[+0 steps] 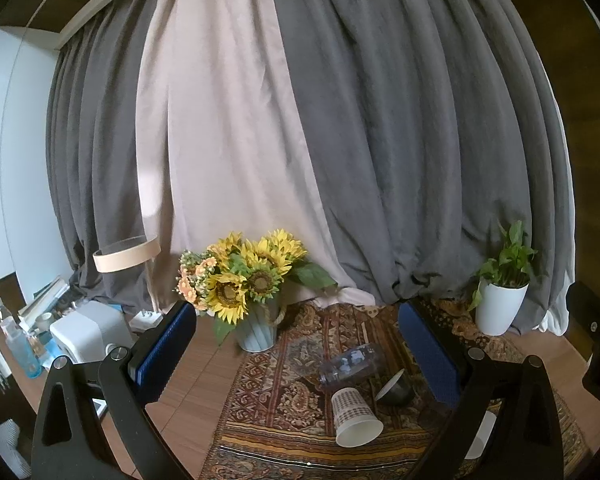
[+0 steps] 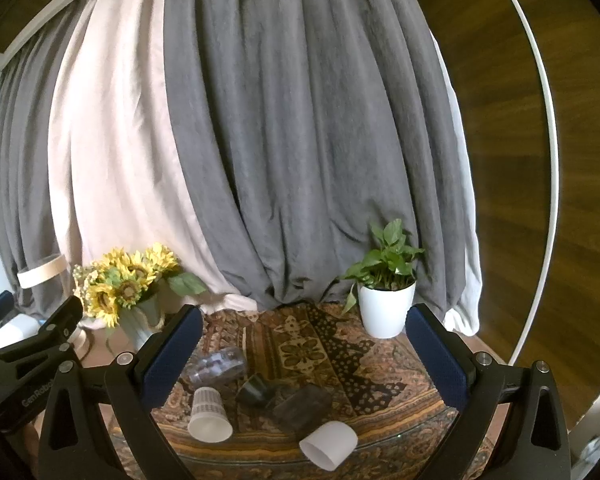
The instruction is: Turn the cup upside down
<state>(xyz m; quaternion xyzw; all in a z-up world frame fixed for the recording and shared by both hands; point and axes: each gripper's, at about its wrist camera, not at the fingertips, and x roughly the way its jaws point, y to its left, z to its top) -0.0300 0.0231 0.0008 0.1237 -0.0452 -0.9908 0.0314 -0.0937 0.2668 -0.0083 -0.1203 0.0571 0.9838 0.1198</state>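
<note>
Paper cup [image 1: 356, 418] sideways on rug [image 1: 260, 400]

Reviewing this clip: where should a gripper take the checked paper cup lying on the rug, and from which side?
Grip the checked paper cup across its mid-wall, coming from above. It lies on its side, open mouth toward the cameras, so both walls look free, and an open right gripper hovers close.

So on the table [image 2: 228, 340] there's a rug [image 2: 340, 360] with everything lying on it. Paper cup [image 2: 209, 414] is on its side near the front left, a plastic bottle [image 2: 218, 366] is lying just behind it. Right of those is a small bowl [image 2: 256, 394] tipped over, then another cup [image 2: 329, 443] on its side at the front. Sunflower vase [image 2: 140, 320] sits back left, potted plant [image 2: 386, 308] back right, curtain [image 2: 260, 140] behind it all.
</note>
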